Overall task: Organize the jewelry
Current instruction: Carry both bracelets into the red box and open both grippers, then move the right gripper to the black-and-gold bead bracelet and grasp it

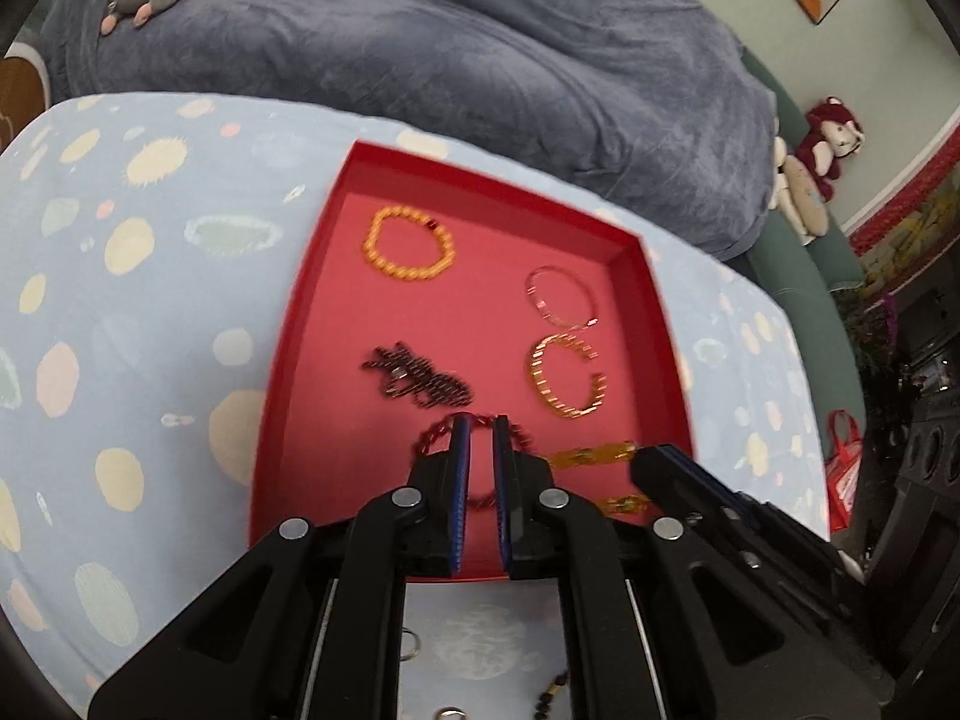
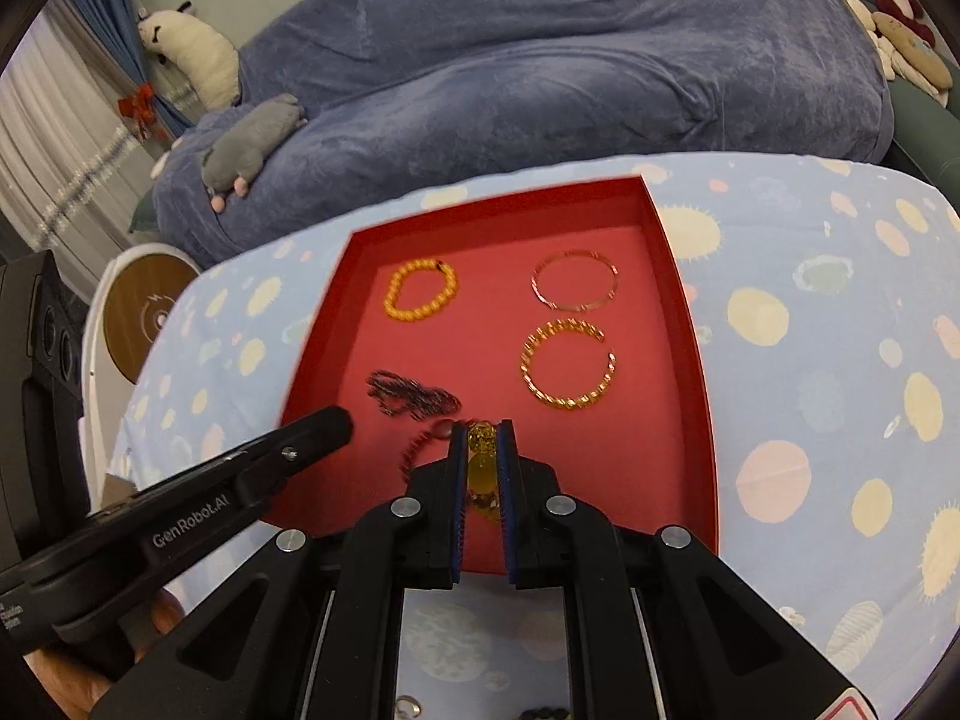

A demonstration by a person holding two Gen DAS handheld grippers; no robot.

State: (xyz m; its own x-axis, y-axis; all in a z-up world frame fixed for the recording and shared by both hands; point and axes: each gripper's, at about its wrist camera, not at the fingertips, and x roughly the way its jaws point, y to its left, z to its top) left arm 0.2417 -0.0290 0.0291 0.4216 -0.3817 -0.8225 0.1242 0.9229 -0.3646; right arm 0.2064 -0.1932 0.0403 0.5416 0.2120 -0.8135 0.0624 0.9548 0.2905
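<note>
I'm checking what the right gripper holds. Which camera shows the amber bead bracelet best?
The right wrist view: the amber bead bracelet sits centred between that gripper's fingers. The left wrist view shows only blurred stretches of it beside the right gripper.

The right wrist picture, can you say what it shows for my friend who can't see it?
The right gripper is shut on a yellow bead bracelet over a red tray. Four more pieces lie in the tray, which sits on a spotted blue cloth. The left gripper reaches in from the left.
</note>
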